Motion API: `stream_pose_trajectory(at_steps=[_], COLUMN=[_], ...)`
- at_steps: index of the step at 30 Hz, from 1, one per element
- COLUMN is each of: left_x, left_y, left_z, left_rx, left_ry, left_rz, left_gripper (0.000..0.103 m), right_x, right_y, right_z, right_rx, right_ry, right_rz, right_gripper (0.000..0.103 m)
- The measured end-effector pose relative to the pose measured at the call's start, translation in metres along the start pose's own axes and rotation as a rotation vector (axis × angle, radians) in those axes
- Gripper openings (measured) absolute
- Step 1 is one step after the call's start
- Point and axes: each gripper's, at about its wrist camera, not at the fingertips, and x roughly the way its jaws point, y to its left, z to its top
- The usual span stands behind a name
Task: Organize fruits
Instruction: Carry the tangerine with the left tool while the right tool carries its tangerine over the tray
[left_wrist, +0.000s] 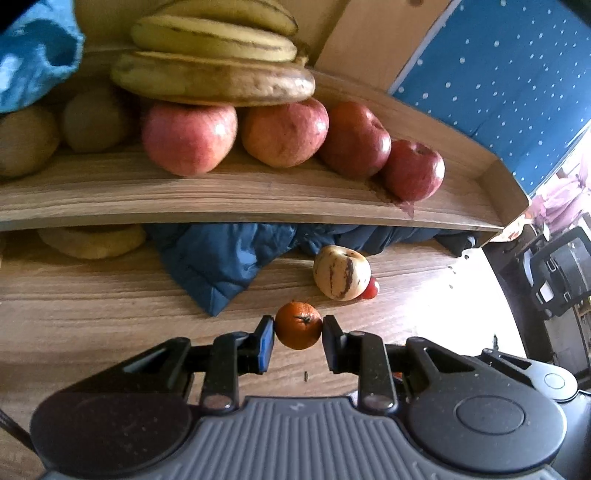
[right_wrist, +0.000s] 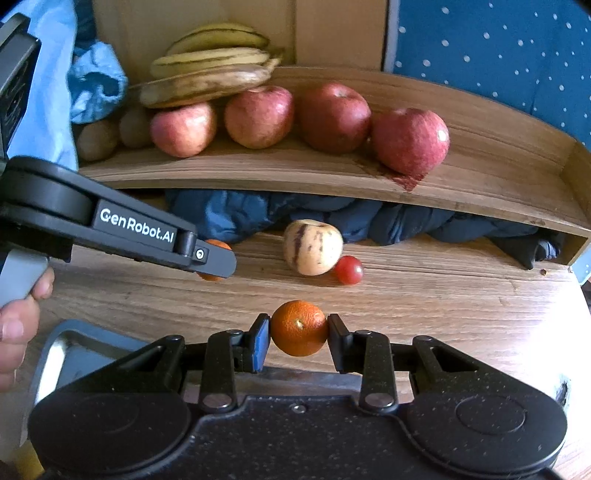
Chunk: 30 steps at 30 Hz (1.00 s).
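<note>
Ahead of the jaws of the right gripper (right_wrist: 298, 334), bare tabletop (right_wrist: 424, 306) lies open to a pale striped fruit (right_wrist: 313, 246) and a cherry tomato (right_wrist: 348, 270). Beyond those, a wooden shelf (right_wrist: 332, 177) crosses overhead, blue cloth (right_wrist: 258, 214) filling the gap beneath. To the left, the left gripper (right_wrist: 218, 264) bars passage.

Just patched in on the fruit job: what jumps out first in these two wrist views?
Each gripper is shut on a small orange: the left gripper holds one orange above the wooden desk, and the right gripper holds another orange. Behind them, a raised shelf carries a row of red apples with bananas stacked at its left end. On the desk below lie a pale striped fruit and a small red tomato touching it.
</note>
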Motion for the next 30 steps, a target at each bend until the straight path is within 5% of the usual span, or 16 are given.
stream_pose_trajectory(at_steps=[30], left_x=[-0.083], left_y=[-0.007], left_z=[-0.082], left_rx=[-0.141], left_ry=[-0.096], left_rz=[0.143], left_gripper=[0.031], right_x=[-0.069], right_y=[0.033], right_z=[-0.050], right_rx=[-0.161], right_ry=[-0.042], right_rz=[0.183], right_gripper=[0.035])
